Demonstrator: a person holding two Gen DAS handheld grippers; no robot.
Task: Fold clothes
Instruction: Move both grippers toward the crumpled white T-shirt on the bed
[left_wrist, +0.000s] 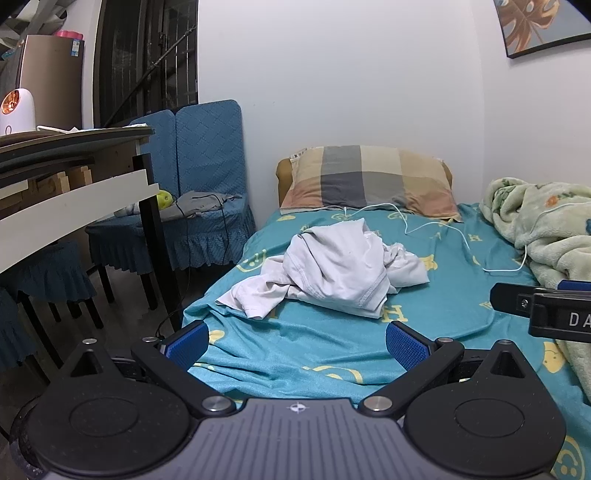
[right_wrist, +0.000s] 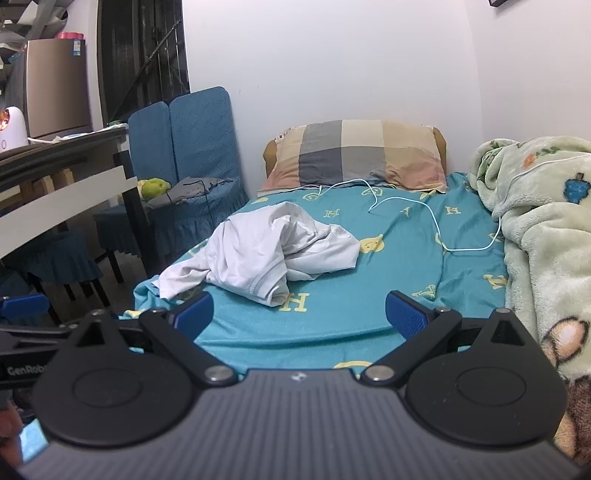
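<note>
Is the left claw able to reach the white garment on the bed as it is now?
Probably yes. The left claw is open and holds nothing, and only bare teal sheet lies between it and the crumpled white garment. The white cable lies behind the garment, out of the way.

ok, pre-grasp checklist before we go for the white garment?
1. Left gripper open, nothing between the jaws: ok.
2. Right gripper open, nothing between the jaws: ok.
3. White garment laid flat: not ok, crumpled in a heap.
4. Garment apart from the white cable: ok, cable lies nearer the pillow.
5. Bare sheet in front of the garment: ok.
6. Collar or sleeve found: cannot tell.
</note>
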